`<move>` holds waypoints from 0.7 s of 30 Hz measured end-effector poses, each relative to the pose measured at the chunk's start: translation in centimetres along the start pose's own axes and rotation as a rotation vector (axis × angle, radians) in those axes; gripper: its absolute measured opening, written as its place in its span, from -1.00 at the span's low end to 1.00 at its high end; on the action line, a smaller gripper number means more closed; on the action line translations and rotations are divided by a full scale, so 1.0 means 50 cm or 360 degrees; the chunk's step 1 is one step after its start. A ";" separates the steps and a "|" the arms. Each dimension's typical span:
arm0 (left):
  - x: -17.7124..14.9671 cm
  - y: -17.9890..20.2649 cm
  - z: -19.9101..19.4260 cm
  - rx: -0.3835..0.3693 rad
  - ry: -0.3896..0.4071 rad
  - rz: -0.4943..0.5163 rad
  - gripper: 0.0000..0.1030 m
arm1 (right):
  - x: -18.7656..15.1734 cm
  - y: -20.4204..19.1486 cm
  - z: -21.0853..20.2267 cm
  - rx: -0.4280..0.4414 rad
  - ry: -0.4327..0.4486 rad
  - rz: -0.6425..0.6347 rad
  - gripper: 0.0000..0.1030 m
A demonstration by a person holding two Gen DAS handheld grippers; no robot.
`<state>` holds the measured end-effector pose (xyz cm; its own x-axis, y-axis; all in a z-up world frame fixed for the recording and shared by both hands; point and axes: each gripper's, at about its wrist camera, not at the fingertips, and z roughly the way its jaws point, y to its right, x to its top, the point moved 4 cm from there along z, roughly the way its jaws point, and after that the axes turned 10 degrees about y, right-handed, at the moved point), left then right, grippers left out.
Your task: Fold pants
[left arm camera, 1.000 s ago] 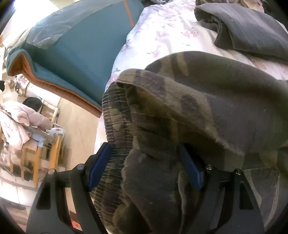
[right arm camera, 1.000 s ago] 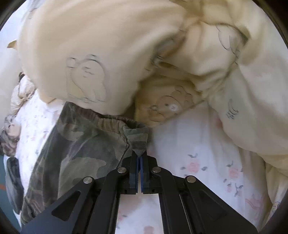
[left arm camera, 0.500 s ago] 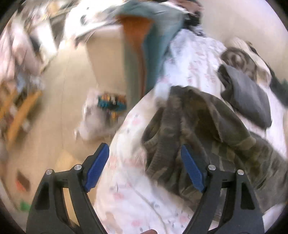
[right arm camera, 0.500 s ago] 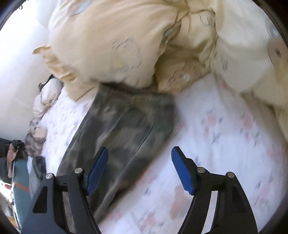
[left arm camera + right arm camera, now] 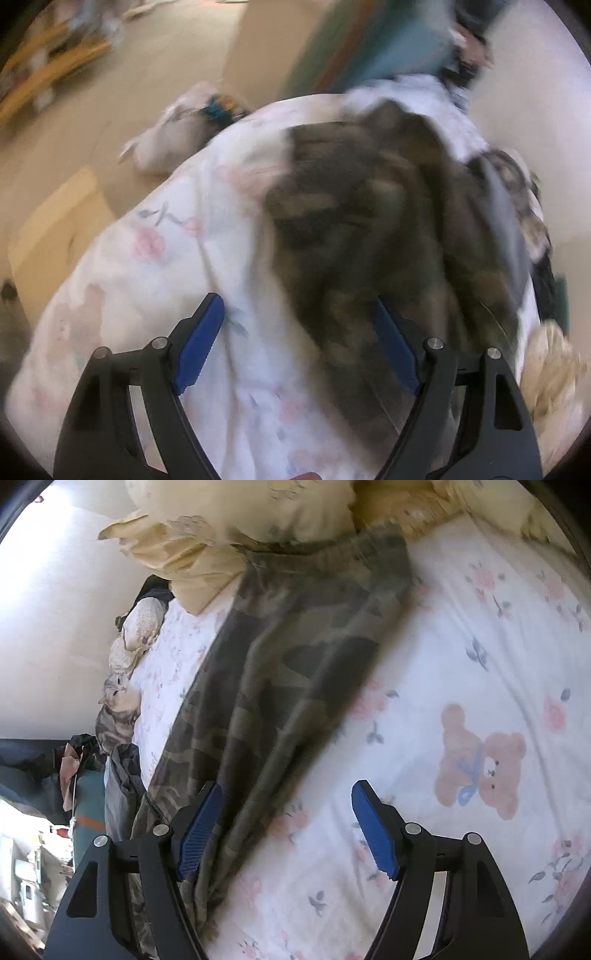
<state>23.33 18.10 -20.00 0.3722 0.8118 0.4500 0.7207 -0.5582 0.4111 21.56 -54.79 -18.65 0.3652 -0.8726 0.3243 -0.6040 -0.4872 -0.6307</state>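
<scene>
Pants laid out long on the flowered bed sheet, both of my grippers empty.

Largest first: I judge the fold is barely begun, since the pants stretch in one long strip from the yellow duvet toward the bed's far end, so the folding over is left. My right gripper stands with jaws wide and nothing pinched, the pants' edge passing under its left finger. My left gripper is equally wide, the blurred pants lying loose under its right finger.
</scene>
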 end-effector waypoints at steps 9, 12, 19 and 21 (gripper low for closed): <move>0.057 0.040 0.074 0.0045 0.0108 0.0189 0.58 | 0.077 0.069 0.060 0.0040 0.0067 0.0150 0.49; 0.067 0.057 0.083 0.0034 0.0139 0.0232 0.51 | 0.113 0.061 0.083 0.0085 0.0140 0.0158 0.51; 0.082 0.098 0.087 0.0077 0.0212 0.0419 -0.41 | 0.157 0.034 0.136 -0.0154 0.0172 -0.0089 -0.86; 0.090 0.104 0.081 0.0091 0.0207 0.0448 -0.63 | 0.159 0.014 0.131 -0.0213 0.0195 -0.0195 -0.89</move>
<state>31.10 19.54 -19.06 0.4862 0.5961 0.6390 0.6330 -0.7444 0.2127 28.68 -61.82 -21.12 0.3578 -0.8001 0.4815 -0.6519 -0.5832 -0.4846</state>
